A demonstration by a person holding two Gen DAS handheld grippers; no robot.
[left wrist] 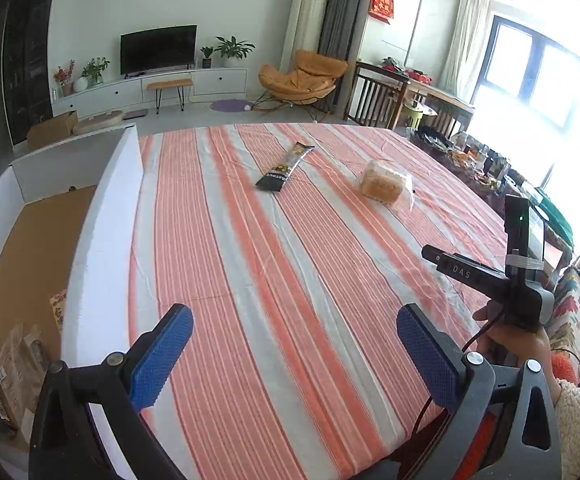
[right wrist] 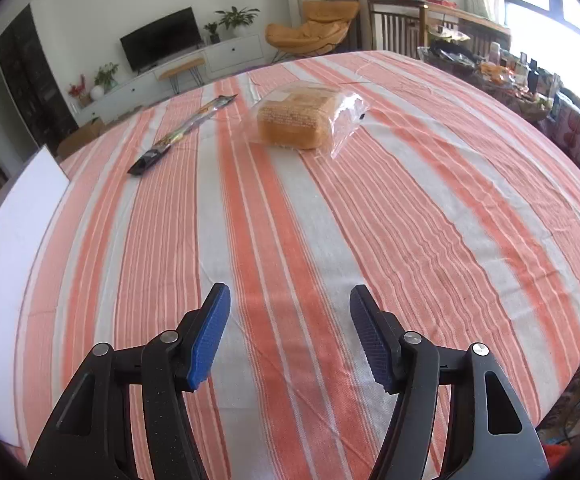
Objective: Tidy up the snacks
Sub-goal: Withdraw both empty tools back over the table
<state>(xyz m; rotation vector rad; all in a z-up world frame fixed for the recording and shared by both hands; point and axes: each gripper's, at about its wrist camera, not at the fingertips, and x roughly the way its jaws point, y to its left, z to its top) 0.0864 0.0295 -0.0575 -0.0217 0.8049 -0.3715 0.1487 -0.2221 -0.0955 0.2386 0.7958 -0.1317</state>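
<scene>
The left gripper (left wrist: 294, 354) is spread wide with nothing between its blue pads (left wrist: 161, 356), hovering over the near edge of the table (left wrist: 249, 320) and its striped cloth. The right gripper (right wrist: 287, 334) is also released, its jaws parted about halfway and empty, aimed down the table's middle. Two snacks lie toward the far edge, well apart from both grippers: a long dark snack stick (left wrist: 285, 167) lying at an angle, and to its right a bagged bread loaf (right wrist: 302, 118) in loose clear wrap. Along the table's left edge stands a white box (left wrist: 105, 216) with a brown floor, and a few packets (left wrist: 5, 384) sit in its near corner; that looks like where the snacks belong. A sensible next step is the right gripper taking the loaf, straddling the firm bread and not the slack tail of plastic, and closing gently so it does not crush. The stick suits the left gripper: approach across its narrow width near the middle, since it lies flat and thin on the cloth and an end grip would let it droop.
</scene>
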